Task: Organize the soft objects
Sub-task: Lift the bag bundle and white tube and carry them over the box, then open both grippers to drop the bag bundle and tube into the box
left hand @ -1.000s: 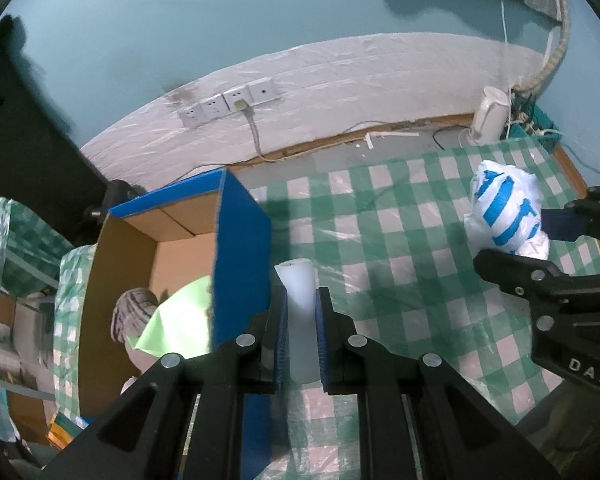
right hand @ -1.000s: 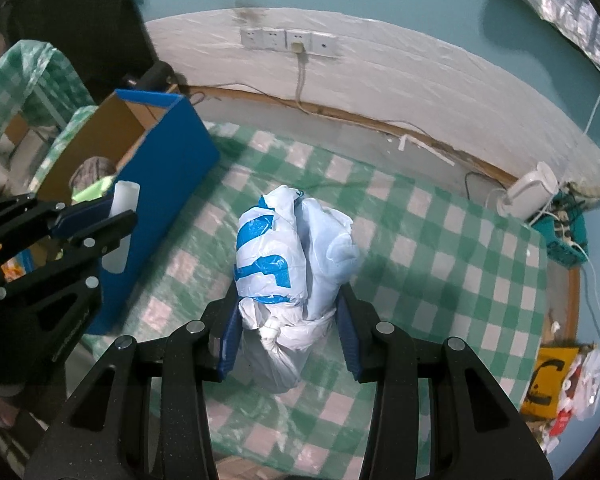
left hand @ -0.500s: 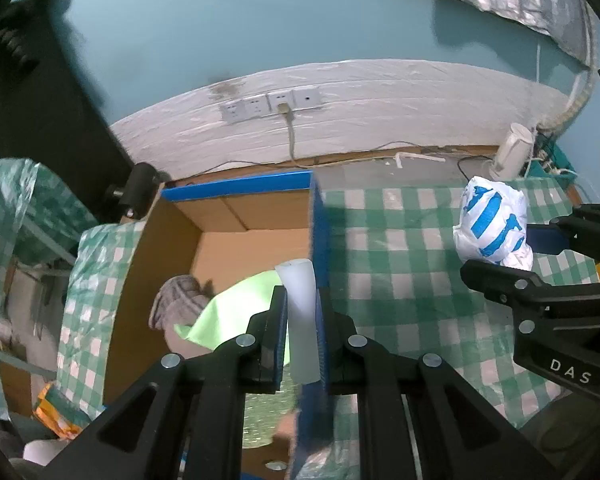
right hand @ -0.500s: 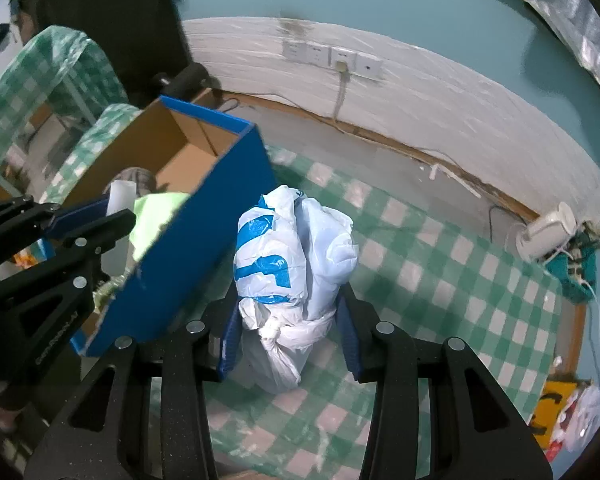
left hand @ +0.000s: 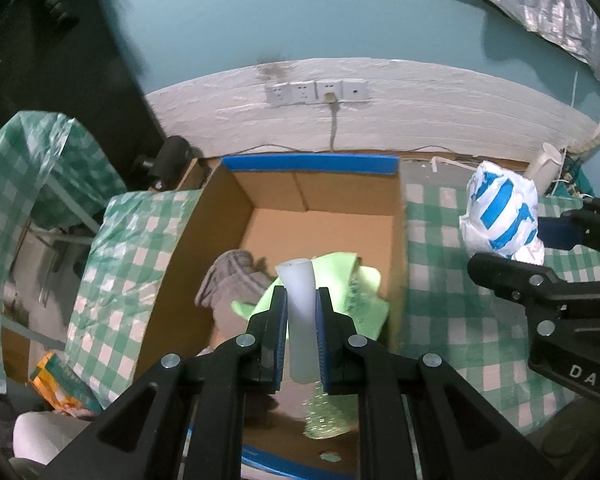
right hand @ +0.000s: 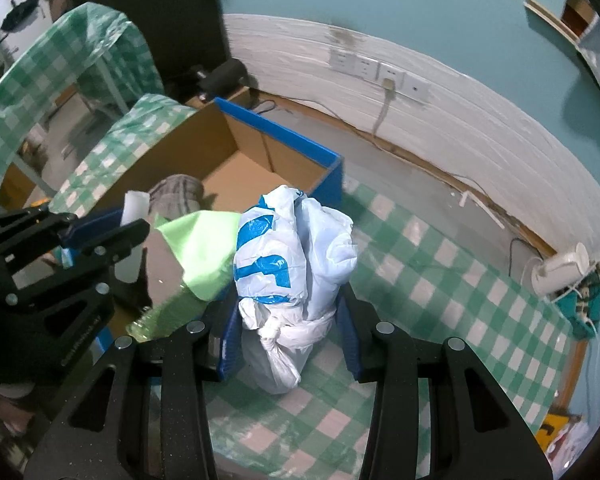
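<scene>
Both grippers have shifted over toward the cardboard box (left hand: pixel 324 216), now frame centre: left gripper (left hand: pixel 301 320) clamps a white roll (left hand: pixel 299 312) above it; right gripper (right hand: pixel 288 336) grasps the knotted plastic bag (right hand: pixel 296 256) beside.

Dim, cool indoor light; strong fisheye bending and black vignette at edges; motion blur along dark upper-left corners; soft shadows.

Home: checked tablecloth (right hand: pixel 440 280); wall sockets (left hand: pixel 316 91)
</scene>
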Demonstrator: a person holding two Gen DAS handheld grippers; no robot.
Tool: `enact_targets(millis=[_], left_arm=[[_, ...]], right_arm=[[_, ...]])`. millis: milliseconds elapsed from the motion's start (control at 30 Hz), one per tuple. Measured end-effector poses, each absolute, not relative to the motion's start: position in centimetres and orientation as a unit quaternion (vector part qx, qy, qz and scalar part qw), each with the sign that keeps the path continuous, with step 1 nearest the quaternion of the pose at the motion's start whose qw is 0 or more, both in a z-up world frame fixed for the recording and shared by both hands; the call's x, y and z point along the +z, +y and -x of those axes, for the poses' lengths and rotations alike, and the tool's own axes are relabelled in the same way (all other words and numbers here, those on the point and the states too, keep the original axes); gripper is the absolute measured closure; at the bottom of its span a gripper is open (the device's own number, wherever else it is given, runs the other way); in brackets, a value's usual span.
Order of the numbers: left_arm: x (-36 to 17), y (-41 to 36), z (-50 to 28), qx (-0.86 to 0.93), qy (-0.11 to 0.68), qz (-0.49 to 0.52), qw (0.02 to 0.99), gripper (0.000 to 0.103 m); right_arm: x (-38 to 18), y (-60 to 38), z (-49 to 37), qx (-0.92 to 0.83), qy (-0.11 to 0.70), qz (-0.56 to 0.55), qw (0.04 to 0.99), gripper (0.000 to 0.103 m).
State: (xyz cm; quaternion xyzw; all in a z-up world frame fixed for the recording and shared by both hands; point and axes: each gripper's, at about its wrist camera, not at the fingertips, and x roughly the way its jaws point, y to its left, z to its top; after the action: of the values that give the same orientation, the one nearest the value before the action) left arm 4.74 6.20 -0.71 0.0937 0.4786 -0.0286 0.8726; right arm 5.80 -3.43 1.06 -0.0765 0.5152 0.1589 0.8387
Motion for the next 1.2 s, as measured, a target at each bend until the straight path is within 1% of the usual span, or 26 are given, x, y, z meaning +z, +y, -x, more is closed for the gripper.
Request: enact_targets(millis=[367, 767, 967, 1033, 1100, 1167, 1200], left_arm=[[-2.2, 9.8, -5.1, 0.004, 0.494, -0.083, 0.866, 0.090], [-4.5, 12.8, -5.8, 0.032, 0.521, -0.066, 0.850, 0.089], [-5.4, 13.7, -5.5, 0.041, 0.532, -0.059, 0.843, 0.082], [-5.3, 13.9, -5.5, 0.043, 0.532, -0.057, 0.844, 0.075], [-5.2, 14.2, -5.5, 0.048, 0.529, -0.055, 0.846, 0.062], [-4.8, 14.3, -5.4, 0.047, 0.522, -0.051, 0.850, 0.057], [-4.6, 14.3, -5.3, 0.048, 0.520, -0.052, 0.851, 0.052]], right_arm=[[0.6, 0.7, -7.3, 0.193, 0.521, 0.075, 0.828, 0.061], [-2.4, 3.0, -9.1, 0.203, 0.547, 0.051, 0.811, 0.061], [-3.2, 3.5, -9.1, 0.205, 0.550, 0.040, 0.809, 0.060], [-3.3, 3.5, -9.0, 0.202, 0.551, 0.042, 0.808, 0.057], [-3.1, 3.5, -8.9, 0.200, 0.550, 0.043, 0.810, 0.054], [-3.0, 3.6, -8.8, 0.199, 0.548, 0.049, 0.811, 0.043], [-2.8, 3.5, -8.7, 0.197, 0.545, 0.052, 0.813, 0.042]])
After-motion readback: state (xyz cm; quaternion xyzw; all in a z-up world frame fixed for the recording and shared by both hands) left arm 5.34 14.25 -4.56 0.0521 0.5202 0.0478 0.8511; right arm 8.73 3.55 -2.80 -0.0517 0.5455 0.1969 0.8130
